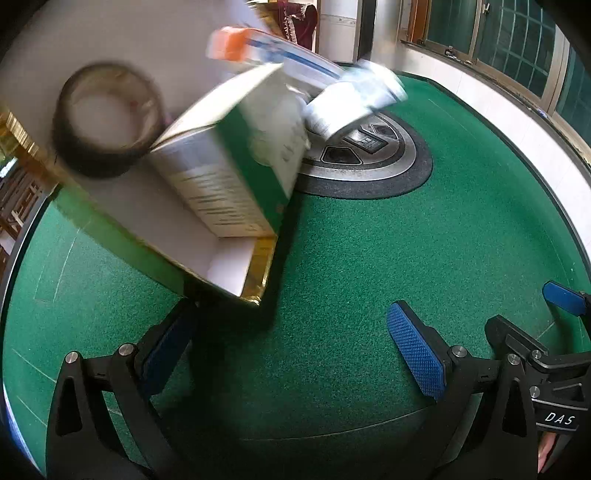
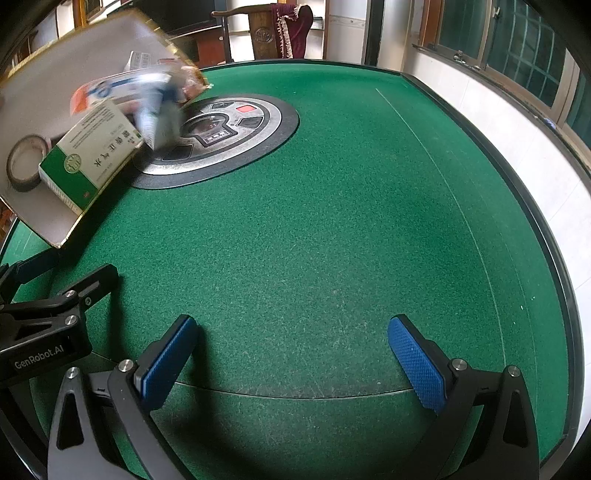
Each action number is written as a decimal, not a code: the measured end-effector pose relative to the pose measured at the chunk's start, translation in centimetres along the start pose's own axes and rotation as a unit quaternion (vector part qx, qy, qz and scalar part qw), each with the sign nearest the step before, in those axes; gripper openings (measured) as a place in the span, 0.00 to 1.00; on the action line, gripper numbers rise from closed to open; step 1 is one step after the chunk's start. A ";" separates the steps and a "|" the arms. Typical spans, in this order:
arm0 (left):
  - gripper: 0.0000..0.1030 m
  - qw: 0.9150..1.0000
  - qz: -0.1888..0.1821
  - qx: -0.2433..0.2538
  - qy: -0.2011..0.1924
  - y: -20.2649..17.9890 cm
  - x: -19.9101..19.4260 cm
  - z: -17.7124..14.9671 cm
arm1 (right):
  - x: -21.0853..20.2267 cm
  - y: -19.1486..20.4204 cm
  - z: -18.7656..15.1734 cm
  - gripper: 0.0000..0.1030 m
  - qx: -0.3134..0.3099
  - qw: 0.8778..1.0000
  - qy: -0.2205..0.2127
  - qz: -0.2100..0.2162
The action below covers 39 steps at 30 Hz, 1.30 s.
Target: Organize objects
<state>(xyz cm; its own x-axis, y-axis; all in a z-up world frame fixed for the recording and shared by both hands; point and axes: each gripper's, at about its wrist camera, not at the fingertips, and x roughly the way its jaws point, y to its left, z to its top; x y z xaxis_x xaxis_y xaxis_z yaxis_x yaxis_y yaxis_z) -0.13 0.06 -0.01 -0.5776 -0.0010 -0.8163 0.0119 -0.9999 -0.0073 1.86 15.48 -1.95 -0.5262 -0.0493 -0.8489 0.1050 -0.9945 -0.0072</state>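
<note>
We see a green felt desk [image 2: 351,229] with a round metal control panel [image 2: 229,136] set into its middle. At the far left a shallow gold-edged tray [image 1: 236,266] with a white floor is tipped up off the felt, one corner low and near, the rest lifted. Inside it things are blurred. A roll of dark tape [image 1: 107,122] sits on the tray floor at the left. Just beside it a green-and-white carton [image 1: 236,173] leans tilted, its lower end near the tray's low corner. Above that lies an orange-and-white box [image 1: 251,48], and a pale blue-and-white packet [image 1: 354,99], too smeared for us to name, hangs past the tray's right edge over the panel.

Our left tool [image 1: 291,354] stands wide, with nothing between its blue pads. The tray's low corner is just above its left finger [image 1: 166,354]; whether the two touch we cannot tell. Our right tool [image 2: 291,362] is likewise spread wide over bare felt, holding nothing, well apart from the tray. In the left wrist view the right tool shows at the near right edge. Beyond the desk we see a wooden chair [image 2: 269,33] draped in dark red cloth, and windows [image 2: 517,40] along the far right wall.
</note>
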 end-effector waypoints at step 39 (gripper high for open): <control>1.00 1.000 -0.001 0.000 0.000 -0.1 -0.2 0.2 | 0.0 0.4 -0.2 1.00 -0.001 1.000 0.000 0.001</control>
<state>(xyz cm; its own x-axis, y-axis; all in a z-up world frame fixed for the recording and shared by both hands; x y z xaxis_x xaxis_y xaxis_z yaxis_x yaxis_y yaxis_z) -0.17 0.15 0.23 -0.5776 0.0001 -0.8163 0.0119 -0.9999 -0.0085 2.06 15.08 -2.06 -0.5265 -0.0517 -0.8486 0.1086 -0.9941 -0.0068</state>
